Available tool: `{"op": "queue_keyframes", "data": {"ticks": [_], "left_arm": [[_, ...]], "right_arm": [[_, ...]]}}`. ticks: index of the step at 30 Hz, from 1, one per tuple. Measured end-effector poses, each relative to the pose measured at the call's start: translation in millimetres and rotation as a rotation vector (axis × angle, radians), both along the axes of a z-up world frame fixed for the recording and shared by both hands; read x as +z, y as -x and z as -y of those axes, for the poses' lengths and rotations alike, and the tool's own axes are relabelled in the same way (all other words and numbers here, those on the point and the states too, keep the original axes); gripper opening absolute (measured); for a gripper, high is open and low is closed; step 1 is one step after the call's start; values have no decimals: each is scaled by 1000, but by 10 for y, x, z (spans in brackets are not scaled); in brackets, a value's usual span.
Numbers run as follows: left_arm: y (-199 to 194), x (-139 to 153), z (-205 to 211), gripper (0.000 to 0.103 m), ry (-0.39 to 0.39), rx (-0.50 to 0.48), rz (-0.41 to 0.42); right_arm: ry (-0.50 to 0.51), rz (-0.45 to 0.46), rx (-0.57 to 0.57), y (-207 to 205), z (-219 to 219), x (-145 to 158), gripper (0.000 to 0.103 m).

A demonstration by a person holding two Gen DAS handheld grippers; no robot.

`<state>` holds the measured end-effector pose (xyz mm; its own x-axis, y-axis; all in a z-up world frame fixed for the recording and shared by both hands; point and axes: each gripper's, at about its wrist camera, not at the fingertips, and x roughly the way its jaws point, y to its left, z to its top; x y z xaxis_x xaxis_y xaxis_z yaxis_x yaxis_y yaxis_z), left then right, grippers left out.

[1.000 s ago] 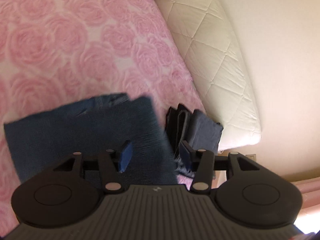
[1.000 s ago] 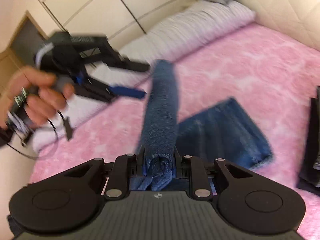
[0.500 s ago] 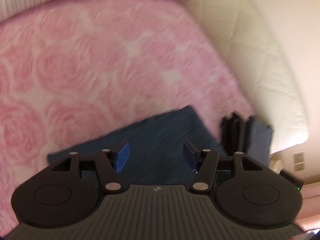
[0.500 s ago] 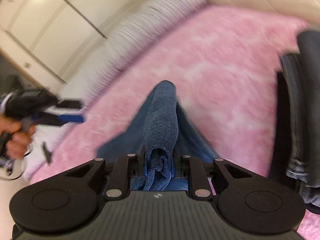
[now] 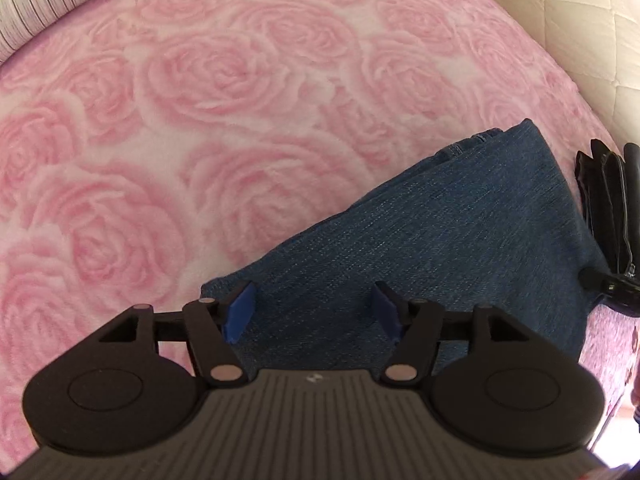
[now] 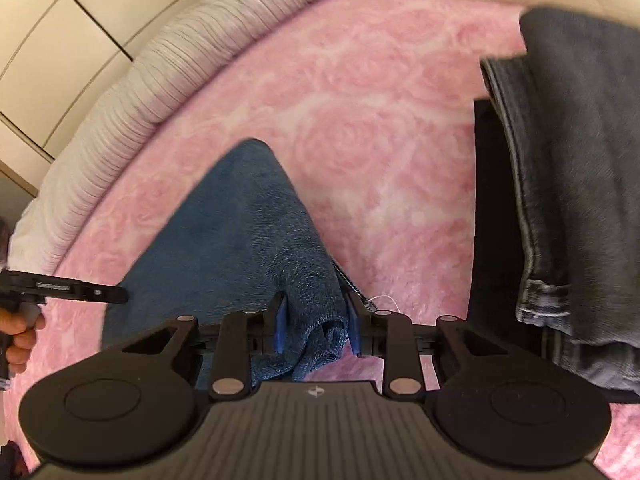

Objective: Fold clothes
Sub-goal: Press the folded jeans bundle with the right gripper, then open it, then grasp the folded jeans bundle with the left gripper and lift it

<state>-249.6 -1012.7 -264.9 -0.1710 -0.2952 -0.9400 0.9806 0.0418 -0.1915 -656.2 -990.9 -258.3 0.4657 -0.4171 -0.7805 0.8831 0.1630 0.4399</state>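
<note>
Gripping a bunched edge of the blue jeans, the right tongs should lower it squarely; the left tongs gape wide, empty, lower centre.

Blue jeans, folded, flat on bed

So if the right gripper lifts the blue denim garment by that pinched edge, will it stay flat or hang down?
The blue denim garment would probably droop: it already bunches between the right gripper pads. Folded in layers on the pink rose blanket, it likely feels fairly heavy and might unfold.
</note>
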Motion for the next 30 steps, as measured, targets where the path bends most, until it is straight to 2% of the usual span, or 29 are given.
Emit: {"op": "queue_keyframes", "data": {"ticks": [3, 6, 9, 12, 18, 19, 21, 22, 24, 26, 27, 30], "left_arm": [[-53, 46, -40, 63, 11, 23, -13], [-202, 200, -171, 67, 46, 96, -45], [-314, 74, -253, 71, 33, 167, -125], [-426, -51, -336, 74, 20, 238, -205], [-651, -302, -501, 74, -6, 379, -365], [-688, -344, -529, 74, -11, 403, -392], [-750, -416, -575, 66, -18, 443, -439], [-734, -410, -567, 56, -17, 439, -439], [-703, -398, -549, 47, -13, 430, -439], [-671, -386, -532, 26, -9, 422, -439], [-660, -367, -538, 20, -4, 419, -440], [-687, -195, -739, 15, 48, 436, -459]], "right_arm": [[14, -3, 7, 13, -46, 25, 31], [53, -2, -34, 72, -240, 196, 46], [42, 46, -94, 133, -508, 271, 49], [-5, 108, -105, 46, -719, 172, 63], [-35, 207, -164, -185, -700, -146, 65], [-37, 223, -182, -208, -668, -192, 68], [-46, 247, -217, -247, -613, -272, 75], [-52, 254, -232, -261, -591, -305, 76], [-65, 279, -261, -245, -573, -365, 76], [-79, 295, -282, -222, -560, -413, 72], [-81, 290, -277, -218, -554, -417, 69], [-89, 276, -245, -220, -506, -371, 61]]}}
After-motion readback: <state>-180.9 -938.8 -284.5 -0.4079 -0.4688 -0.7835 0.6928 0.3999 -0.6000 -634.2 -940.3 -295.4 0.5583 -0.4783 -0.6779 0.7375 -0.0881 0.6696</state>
